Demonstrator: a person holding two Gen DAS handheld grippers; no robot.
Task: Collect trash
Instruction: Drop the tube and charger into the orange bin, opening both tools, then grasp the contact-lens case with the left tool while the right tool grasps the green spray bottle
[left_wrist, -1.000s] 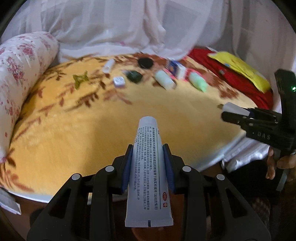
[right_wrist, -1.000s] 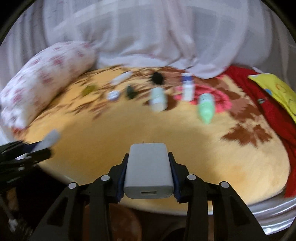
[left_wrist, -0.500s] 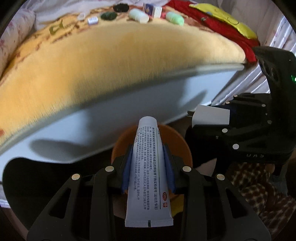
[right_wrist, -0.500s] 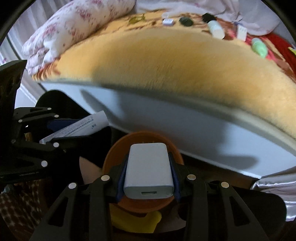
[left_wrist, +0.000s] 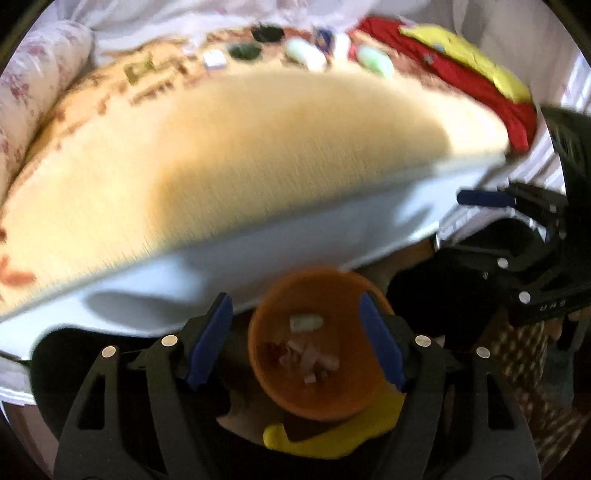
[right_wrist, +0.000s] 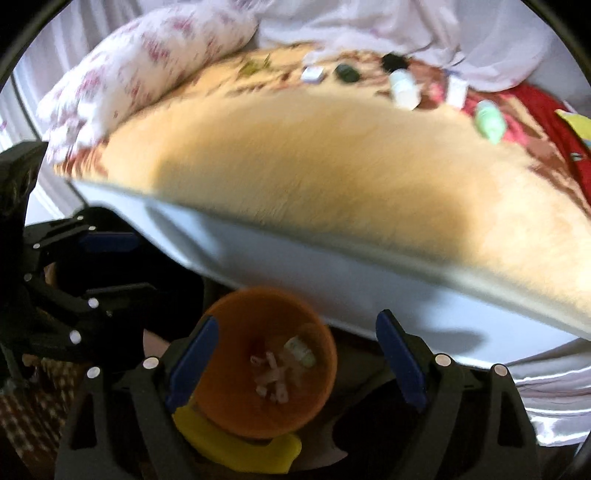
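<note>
**Both claws spread over the bin**

Left claw (left_wrist: 295, 338) and right claw (right_wrist: 295, 356) gape wide, holding nothing, above the orange bin (right_wrist: 229, 417). Pale trash (right_wrist: 284, 365) lies in its bottom. More items (right_wrist: 404, 86) sit on the bed (right_wrist: 314, 162).

Blanket (left_wrist: 229, 147): plush cloth, deep soft pile, matt, yellow with brown leaf print.
Mattress side (left_wrist: 303, 251): smooth pale cloth, matt.
Pillow (right_wrist: 147, 62): thin cotton-like cloth, floral print, matt.
Bin (left_wrist: 266, 354): orange plastic, smooth, faint sheen on the inner wall.
Scraps in bin (right_wrist: 280, 369): pale bits, paper or plastic, too blurred to tell.
Left gripper (left_wrist: 295, 339): black hard plastic frame, matt; blue rubbery pads; small bright metal screw heads.
Right gripper (right_wrist: 295, 362): same matt black plastic, blue pads, shiny screw heads.
Green bottle (right_wrist: 489, 122): smooth plastic, slight gloss.
Red cloth (left_wrist: 461, 77): soft fabric, matt.
Drape (right_wrist: 369, 22): thin white cloth, creased.
</note>
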